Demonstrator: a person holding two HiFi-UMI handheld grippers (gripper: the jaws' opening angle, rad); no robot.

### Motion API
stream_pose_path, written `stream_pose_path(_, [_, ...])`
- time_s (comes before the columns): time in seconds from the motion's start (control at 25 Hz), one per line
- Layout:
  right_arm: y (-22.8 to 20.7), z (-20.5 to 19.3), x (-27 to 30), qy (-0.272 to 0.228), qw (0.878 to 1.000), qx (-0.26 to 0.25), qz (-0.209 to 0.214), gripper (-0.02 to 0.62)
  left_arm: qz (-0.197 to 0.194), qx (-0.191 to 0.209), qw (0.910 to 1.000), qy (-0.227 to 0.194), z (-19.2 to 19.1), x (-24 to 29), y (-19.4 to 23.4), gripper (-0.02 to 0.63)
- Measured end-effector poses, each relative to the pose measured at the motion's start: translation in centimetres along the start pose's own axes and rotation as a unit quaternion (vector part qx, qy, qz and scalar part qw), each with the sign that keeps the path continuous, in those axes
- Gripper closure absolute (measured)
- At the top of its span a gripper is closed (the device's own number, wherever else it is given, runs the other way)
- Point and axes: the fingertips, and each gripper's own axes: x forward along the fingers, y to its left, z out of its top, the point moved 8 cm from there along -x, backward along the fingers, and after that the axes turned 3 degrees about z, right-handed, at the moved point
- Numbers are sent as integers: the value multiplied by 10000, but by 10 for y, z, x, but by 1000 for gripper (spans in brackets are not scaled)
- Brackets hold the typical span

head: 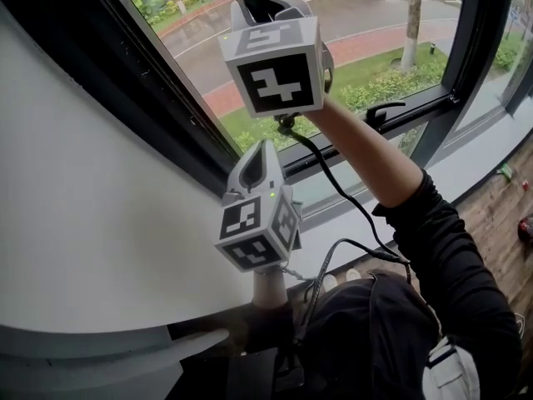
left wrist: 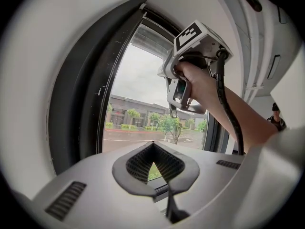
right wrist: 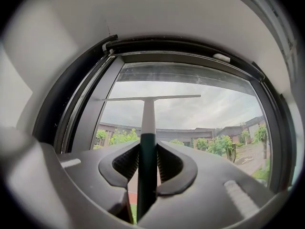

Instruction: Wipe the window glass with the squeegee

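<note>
Squeegee [right wrist: 148, 113] between right gripper [right wrist: 147, 148] jaws

The right arm [head: 391, 173] stretches up, forearm bare, with the right gripper [head: 265, 11] held high, jaws clamped on the squeegee [right wrist: 147, 123] handle. The left gripper [head: 260, 158] sits lower, pointing up, jaws together and empty. Its wrist [head: 268, 286] is mostly hidden, seemingly straight below.

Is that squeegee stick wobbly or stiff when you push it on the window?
Probably stiff: the squeegee handle runs straight from the right gripper to its thin crossbar. It looks slim, so likely light. Gripped at one spot, it might twist a little against the glass.
</note>
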Motion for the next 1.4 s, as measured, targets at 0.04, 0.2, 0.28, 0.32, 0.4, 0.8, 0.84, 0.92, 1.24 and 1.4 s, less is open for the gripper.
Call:
stream_pose_path(0.04, [1, -2, -1, 17, 10000, 6, 2, 509, 10, -9, 10000, 15, -1, -1, 0, 607])
stream_pose_path(0.2, [3, -13, -6, 111, 9999, 50, 34, 509, 50, -32, 9999, 122, -10, -4, 0, 607])
stream_pose_path(0.28, [2, -23, -8, 167, 9998, 67, 49, 509, 71, -40, 9998, 163, -16, -2, 0, 607])
stream_pose_path(0.32, [1, -28, -9, 190, 9998, 77, 55, 509, 83, -45, 9998, 176, -19, -1, -1, 607])
stream_pose_path(0.4, [0, -38, -10, 229, 9997, 96, 64, 509, 110, -52, 9997, 202, -25, 2, 0, 607])
stream_pose_path(0.8, [4, -62, -19, 394, 9991, 140, 53, 509, 296, -129, 9988, 372, -35, -2, 6, 607])
stream_pose_path(0.84, [4, -65, -20, 421, 9990, 156, 56, 509, 312, -134, 9987, 390, -37, -2, 6, 607])
stream_pose_path(0.92, [5, -73, -22, 480, 9987, 174, 58, 509, 346, -147, 9984, 418, -40, -1, 8, 607])
stream_pose_path(1.24, [10, -105, -33, 738, 9971, 170, 31, 509, 438, -177, 9967, 665, -60, 2, 12, 607])
stream_pose_path(1.4, [13, -118, -38, 892, 9957, 241, 58, 509, 463, -249, 9960, 726, -64, 1, 15, 607])
